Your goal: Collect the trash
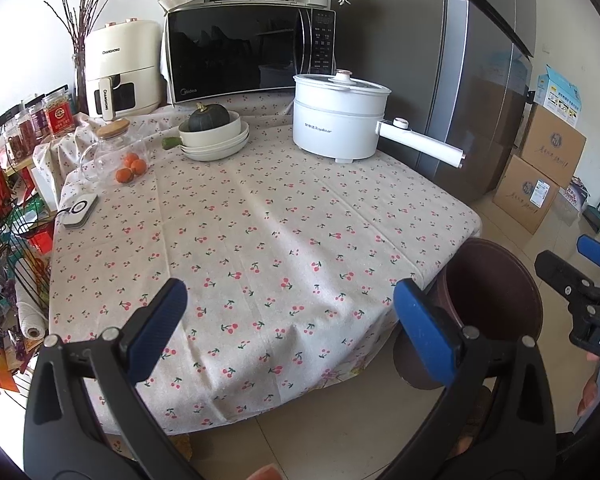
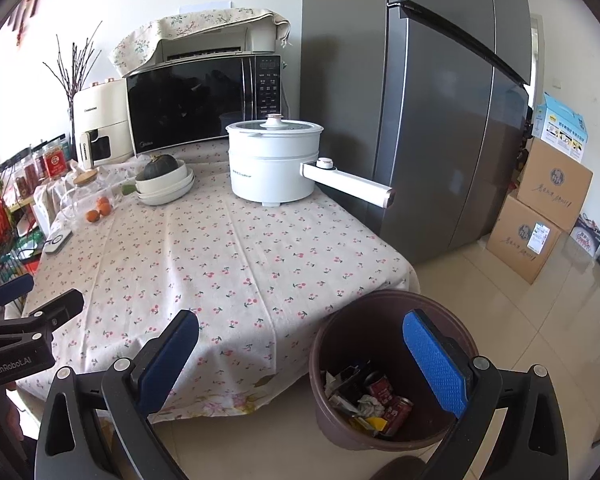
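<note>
1. Both grippers hang at the near edge of the table (image 2: 228, 248), and neither one carries anything.
2. The left gripper (image 1: 290, 320) has its blue pads spread wide over the cherry-print tablecloth (image 1: 260, 232), nothing between them.
3. The right gripper (image 2: 300, 352) is just as wide open, its left pad over the table's near corner and its right pad (image 2: 434, 360) above the bin.
4. There's the bin (image 2: 340, 328), a brown round one standing on the tiled floor just beside the table's near right corner.
5. Down inside it lies the trash (image 2: 370, 400): red cans, crumpled paper and a scrap of yellow wrapper (the rest is too jumbled to name).
6. From the left wrist view the bin (image 1: 496, 292) shows only its dark inner wall, with the right gripper (image 1: 580, 264) just past it at the right edge.
7. The middle of the tablecloth is bare; everything sits at the far side.
8. Far right stands a white electric pot (image 1: 340, 116) with its handle pointing right.
9. Left of it, stacked bowls (image 1: 216, 136) hold a dark green squash (image 1: 208, 117).
10. Further left, three small oranges (image 1: 132, 168) sit against a glass jar (image 1: 112, 148).
11. A microwave (image 1: 248, 48) stands behind, and a grey fridge (image 2: 440, 100) rises on the right.
</note>
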`<state>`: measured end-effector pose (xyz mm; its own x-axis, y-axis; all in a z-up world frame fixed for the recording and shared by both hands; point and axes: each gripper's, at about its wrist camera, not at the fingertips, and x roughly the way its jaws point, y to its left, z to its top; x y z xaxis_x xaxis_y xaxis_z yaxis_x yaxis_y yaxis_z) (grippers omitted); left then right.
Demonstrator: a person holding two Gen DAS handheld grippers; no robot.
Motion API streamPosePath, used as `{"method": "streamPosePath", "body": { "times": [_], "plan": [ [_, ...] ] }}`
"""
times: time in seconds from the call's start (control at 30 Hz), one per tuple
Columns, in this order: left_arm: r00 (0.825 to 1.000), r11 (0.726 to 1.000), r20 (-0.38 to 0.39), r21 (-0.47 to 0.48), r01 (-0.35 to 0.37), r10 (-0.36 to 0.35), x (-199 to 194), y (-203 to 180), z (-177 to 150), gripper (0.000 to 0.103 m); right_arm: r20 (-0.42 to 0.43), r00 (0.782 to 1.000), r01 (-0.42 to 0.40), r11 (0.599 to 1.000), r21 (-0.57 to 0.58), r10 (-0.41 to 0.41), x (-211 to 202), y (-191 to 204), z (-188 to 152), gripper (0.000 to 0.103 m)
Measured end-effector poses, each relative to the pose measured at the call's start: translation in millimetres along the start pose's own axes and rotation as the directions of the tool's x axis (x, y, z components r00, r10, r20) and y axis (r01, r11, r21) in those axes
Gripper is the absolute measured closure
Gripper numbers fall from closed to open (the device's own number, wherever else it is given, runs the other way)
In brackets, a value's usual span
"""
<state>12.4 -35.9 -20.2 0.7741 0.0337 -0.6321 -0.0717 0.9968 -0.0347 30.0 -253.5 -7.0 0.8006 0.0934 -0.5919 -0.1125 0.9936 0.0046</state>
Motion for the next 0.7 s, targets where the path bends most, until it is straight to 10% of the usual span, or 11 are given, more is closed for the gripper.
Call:
{"method": "streamPosePath", "body": {
  "times": [0.7],
  "plan": [
    [1.0,1.0,-0.002,-0.011,0.013,-0.013,-1.6,0.5,-0.5,0.0,0.004,1.0,0.007,1.0,-0.011,-0.007,0.6,2.2,-2.0,0.0]
  ]
}}
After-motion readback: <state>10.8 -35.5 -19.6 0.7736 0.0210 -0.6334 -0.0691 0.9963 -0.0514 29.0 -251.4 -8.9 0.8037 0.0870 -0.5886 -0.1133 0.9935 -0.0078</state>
